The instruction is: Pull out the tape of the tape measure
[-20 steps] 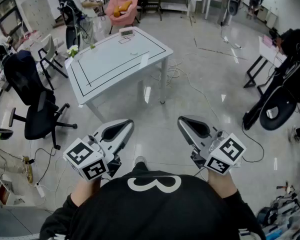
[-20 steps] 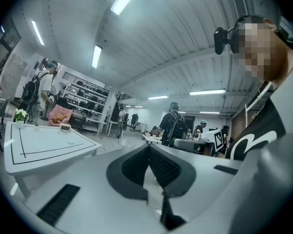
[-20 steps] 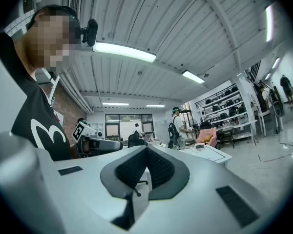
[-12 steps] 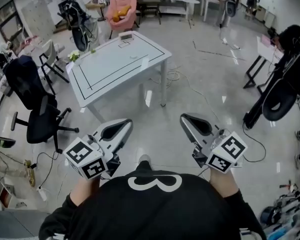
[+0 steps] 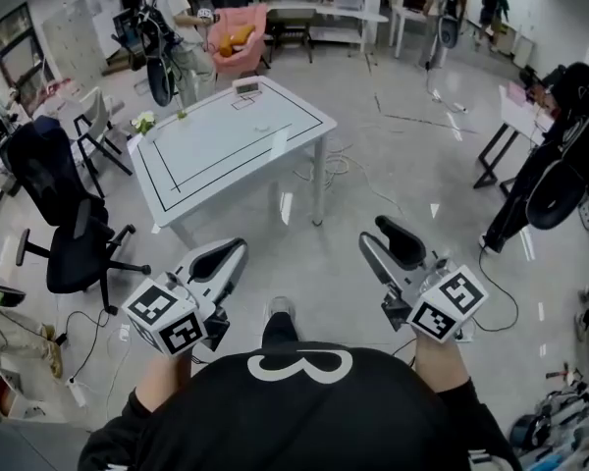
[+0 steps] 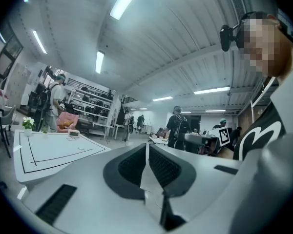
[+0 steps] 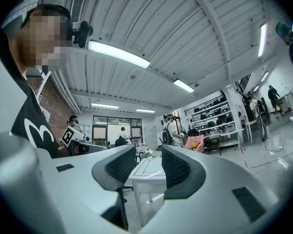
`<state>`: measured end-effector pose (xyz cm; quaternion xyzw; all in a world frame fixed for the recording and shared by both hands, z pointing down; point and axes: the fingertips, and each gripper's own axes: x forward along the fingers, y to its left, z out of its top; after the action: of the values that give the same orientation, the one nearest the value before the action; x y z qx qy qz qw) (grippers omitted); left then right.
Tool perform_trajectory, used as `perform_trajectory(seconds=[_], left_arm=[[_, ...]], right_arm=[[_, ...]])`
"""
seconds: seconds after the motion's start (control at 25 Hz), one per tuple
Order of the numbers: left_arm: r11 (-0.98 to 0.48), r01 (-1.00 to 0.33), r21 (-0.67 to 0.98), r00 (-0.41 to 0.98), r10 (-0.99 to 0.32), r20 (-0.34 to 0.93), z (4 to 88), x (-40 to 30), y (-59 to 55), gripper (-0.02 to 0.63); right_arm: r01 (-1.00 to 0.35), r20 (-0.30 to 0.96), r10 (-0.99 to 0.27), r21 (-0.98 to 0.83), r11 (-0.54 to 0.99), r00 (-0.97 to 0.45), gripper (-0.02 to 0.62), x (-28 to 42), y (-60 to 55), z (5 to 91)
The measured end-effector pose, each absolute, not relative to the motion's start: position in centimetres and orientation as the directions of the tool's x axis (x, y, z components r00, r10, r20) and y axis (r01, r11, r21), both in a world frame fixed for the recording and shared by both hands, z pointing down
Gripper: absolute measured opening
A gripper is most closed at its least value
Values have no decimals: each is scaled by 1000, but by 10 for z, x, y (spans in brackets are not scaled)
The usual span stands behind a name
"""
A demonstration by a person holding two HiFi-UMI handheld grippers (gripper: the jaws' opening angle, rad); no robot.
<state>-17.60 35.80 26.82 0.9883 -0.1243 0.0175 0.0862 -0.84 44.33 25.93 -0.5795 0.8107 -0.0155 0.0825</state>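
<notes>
Lab floor, head view: white tabletop [image 5: 206, 145] is well ahead and sits lower in frame than a moment ago, so the person is probably walking up and the pull has not begun. Small bits [image 5: 247, 87] lie on it; tape measure not identifiable.

Left gripper view: left tool [image 6: 146, 147] shut, empty.

Right gripper view: right tool [image 7: 149, 156] part open, empty, with the tabletop seen between its jaws.

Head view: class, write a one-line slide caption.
Person stands facing a white table, left tool shut and right tool open, both empty.
</notes>
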Motion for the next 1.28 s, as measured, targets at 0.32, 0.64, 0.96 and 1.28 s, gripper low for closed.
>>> perform_trajectory(seconds=[0.32,0.64,0.96,1.28], left_arm=[[-913,-339,226,939,-343,24,281,-188,279,167],[-882,-395,258,917,-396,52,305,-178,167,249],[-890,-353,288,936,-335,111,326,-132,42,285],[-911,-313,268,949,-290,121,336,-109,-51,285]], right_arm=[[-948,-103,-952,-107,298,-288,301,2,381,262],[-943,-52,-950,-116,313,-309,331,20,272,284],[-947,28,-960,-172,271,-279,350,53,147,306],[-953,88,-954,-134,273,-286,356,61,52,305]])
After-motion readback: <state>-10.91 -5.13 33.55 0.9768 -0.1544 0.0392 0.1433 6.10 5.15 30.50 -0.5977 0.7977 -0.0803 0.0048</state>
